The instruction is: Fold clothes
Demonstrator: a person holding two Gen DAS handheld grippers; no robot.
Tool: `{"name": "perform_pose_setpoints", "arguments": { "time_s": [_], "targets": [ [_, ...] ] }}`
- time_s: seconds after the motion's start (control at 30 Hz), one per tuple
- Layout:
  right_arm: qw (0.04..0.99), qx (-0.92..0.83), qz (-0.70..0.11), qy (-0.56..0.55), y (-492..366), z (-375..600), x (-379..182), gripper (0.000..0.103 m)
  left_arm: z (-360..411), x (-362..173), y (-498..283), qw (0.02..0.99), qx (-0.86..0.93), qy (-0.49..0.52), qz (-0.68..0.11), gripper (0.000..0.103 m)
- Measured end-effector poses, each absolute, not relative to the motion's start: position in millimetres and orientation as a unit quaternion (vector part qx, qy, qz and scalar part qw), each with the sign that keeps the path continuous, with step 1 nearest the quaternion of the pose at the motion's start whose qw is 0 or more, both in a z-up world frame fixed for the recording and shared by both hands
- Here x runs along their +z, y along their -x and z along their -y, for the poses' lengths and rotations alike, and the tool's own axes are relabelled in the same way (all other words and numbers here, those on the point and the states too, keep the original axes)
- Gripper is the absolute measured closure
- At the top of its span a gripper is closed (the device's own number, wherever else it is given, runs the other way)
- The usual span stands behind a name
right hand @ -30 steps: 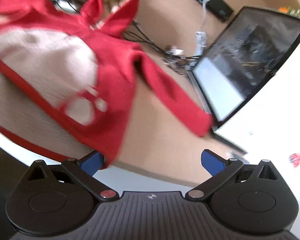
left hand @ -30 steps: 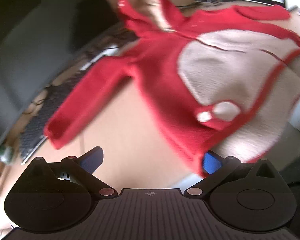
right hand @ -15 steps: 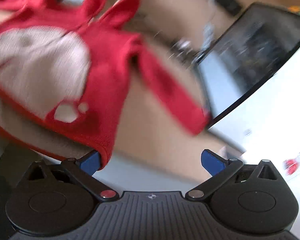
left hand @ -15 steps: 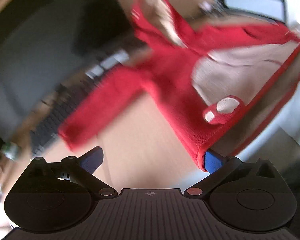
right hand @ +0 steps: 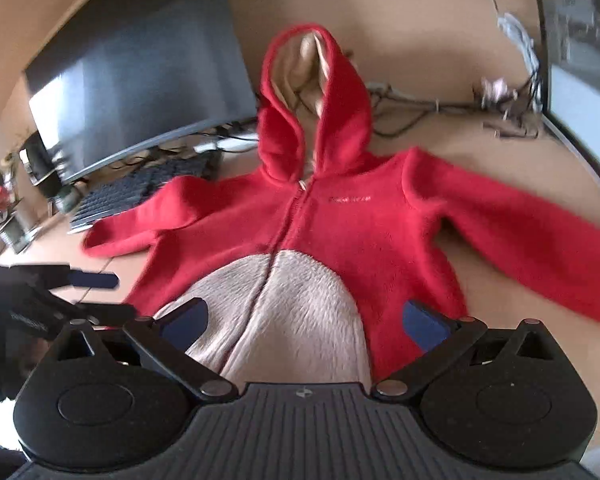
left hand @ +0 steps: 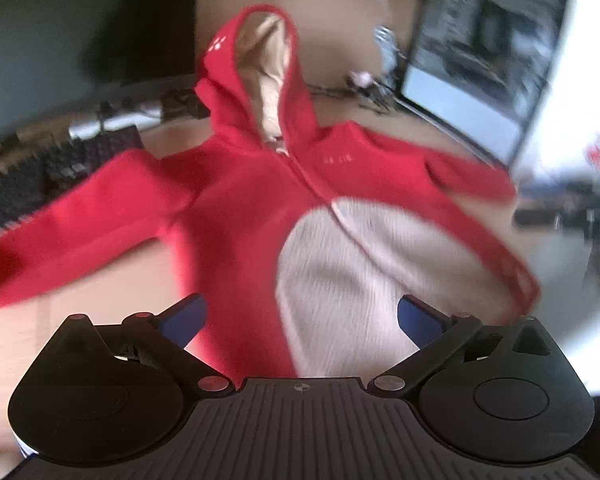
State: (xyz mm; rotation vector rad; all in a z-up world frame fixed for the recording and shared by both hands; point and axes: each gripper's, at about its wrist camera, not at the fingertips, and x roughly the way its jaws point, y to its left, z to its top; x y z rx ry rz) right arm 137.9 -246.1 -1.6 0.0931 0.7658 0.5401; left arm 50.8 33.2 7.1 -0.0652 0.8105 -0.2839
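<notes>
The red fleece hooded jacket (right hand: 364,232) has its hem hidden behind the gripper bodies in both views; its right sleeve runs off the frame edge, and the chest lettering is perhaps too blurred to read.

A red hoodie (left hand: 260,200) with a cream belly panel lies spread face-up on the wooden desk (left hand: 112,312), hood far, sleeves out left and right. The left gripper (left hand: 302,316) hovers with jaws apart over its near hem, seemingly gripping nothing, though blur obscures this.
</notes>
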Motion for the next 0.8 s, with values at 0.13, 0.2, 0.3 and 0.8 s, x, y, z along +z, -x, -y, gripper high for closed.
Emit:
{"name": "perform_pose_setpoints", "arguments": {
  "time_s": [0.13,0.2,0.3,0.8],
  "targets": [
    [0.889,0.241,-0.386,-0.060,-170,240,-28,0.000,-12,-19,-89,0.906,-0.107,0.041,-0.407,0.000],
    [0.880,0.236,-0.405,-0.079,-182,238,-43,0.000,-7,-31,-101,0.901,-0.091,0.040,-0.423,0.000],
    [0.869,0.227,-0.425,-0.114,-191,239,-61,0.000,-8,-46,-109,0.893,-0.071,0.049,-0.441,0.000],
    [0.878,0.236,-0.417,-0.025,-172,223,-63,0.000,-15,-50,-77,0.887,-0.082,0.025,-0.454,0.000]
  ]
}}
